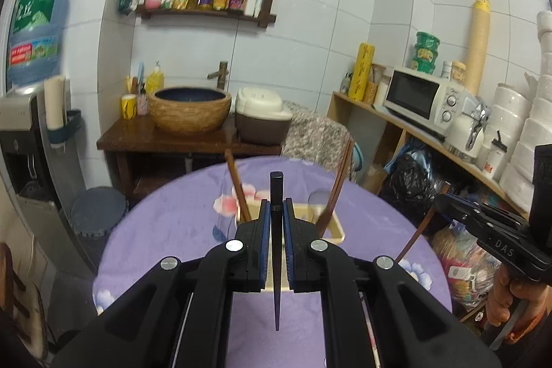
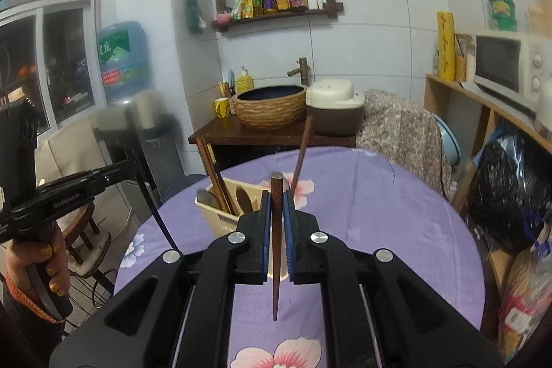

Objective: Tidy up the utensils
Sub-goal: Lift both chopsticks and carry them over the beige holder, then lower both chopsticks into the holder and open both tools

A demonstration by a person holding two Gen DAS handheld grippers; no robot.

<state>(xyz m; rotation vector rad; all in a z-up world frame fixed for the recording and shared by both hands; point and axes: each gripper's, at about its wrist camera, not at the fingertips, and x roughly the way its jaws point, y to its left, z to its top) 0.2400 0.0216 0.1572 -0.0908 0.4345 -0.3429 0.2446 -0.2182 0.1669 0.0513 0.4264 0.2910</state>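
Note:
My left gripper (image 1: pixel 276 206) is shut on a black chopstick (image 1: pixel 276 250), held upright above the purple flowered tablecloth (image 1: pixel 165 230). My right gripper (image 2: pixel 276 197) is shut on a brown wooden chopstick (image 2: pixel 276 250), also upright. A cream utensil holder (image 2: pixel 224 219) stands on the table just behind both grippers; it also shows in the left wrist view (image 1: pixel 333 228). It holds brown chopsticks (image 2: pixel 215 175) and wooden spoons (image 2: pixel 244 197). The right gripper appears at the right of the left wrist view (image 1: pixel 448 204), the left gripper at the left of the right wrist view (image 2: pixel 114 176).
Behind the table stand a dark wooden counter (image 1: pixel 138 137) with a woven basin (image 1: pixel 189 109) and a rice cooker (image 1: pixel 262 116). A shelf with a microwave (image 1: pixel 421 99) is on the right, a water dispenser (image 1: pixel 24 112) on the left.

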